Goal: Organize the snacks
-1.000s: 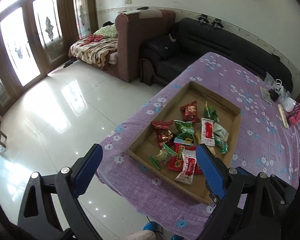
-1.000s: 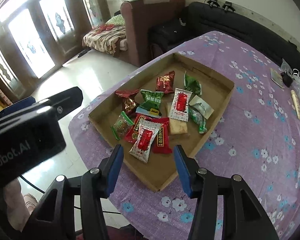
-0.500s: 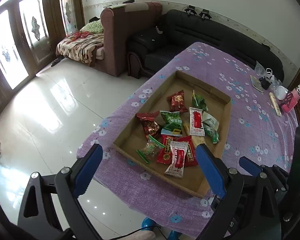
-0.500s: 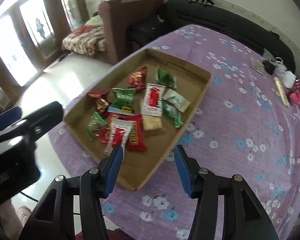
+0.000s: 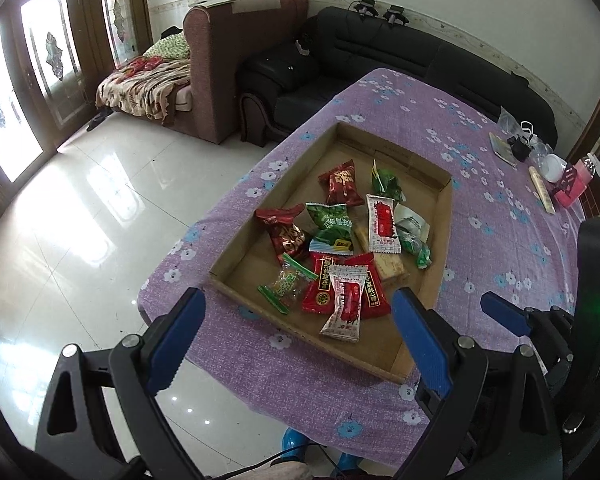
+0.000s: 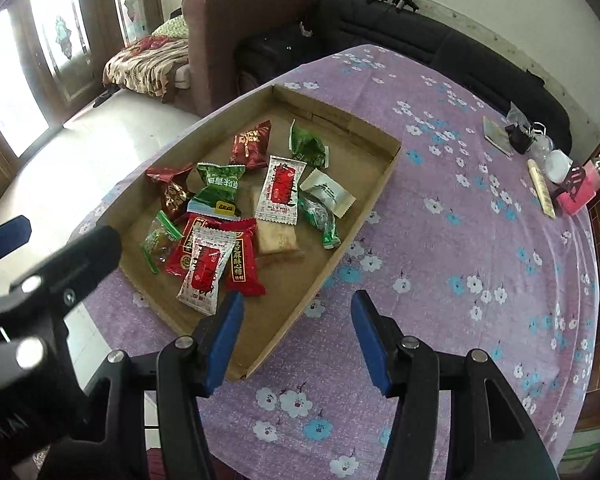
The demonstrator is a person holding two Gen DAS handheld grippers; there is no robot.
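Overlapping snack packets [image 5: 342, 264] half-hide a beige one in the tray [image 6: 376, 196]; both grippers' fingers spread, right widening, empty.

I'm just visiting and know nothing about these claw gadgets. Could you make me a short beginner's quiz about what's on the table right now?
1. True or false: the snack packets lie inside the cardboard tray.
2. Which packet lies nearest the right claw?
A. the white and red packet
B. the dark green packet
C. the pink box
3. Fill in: neither the left claw nor the right claw holds ____.

Key: 1 true. 2 A. 3 anything; the left claw stands open above the tray's near end, and the right claw's jaws are opening with nothing between them.
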